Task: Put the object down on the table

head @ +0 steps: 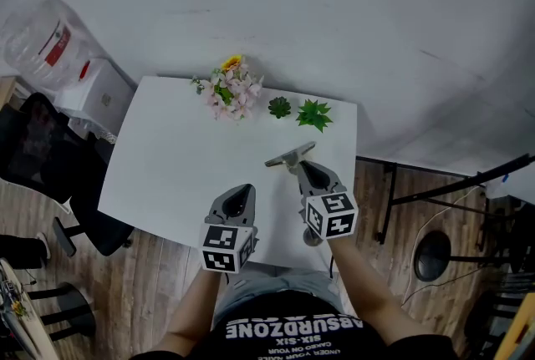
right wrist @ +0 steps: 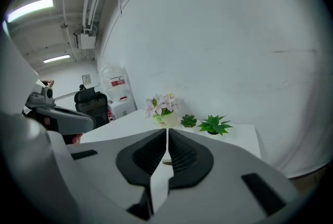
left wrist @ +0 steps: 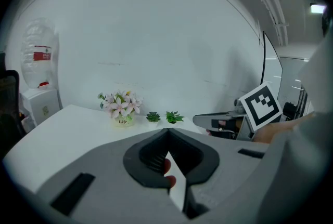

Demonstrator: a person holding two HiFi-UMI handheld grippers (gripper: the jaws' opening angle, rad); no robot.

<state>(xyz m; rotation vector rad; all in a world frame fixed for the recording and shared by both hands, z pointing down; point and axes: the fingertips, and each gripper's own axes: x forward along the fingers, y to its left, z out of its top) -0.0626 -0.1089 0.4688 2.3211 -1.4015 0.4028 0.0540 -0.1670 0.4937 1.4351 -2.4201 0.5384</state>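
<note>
Head view shows the grey object lying on the bench just ahead of the right hand-held gripper, which is clenched and empty like the left hand-held gripper; the object looks light, stiff and flat, probably best pinched across its thin middle.

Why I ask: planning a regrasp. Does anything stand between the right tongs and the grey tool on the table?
Nothing visible does. The grey tool lies on the table just ahead of the shut, empty right tongs; the flowers and small plants stand farther back.
</note>
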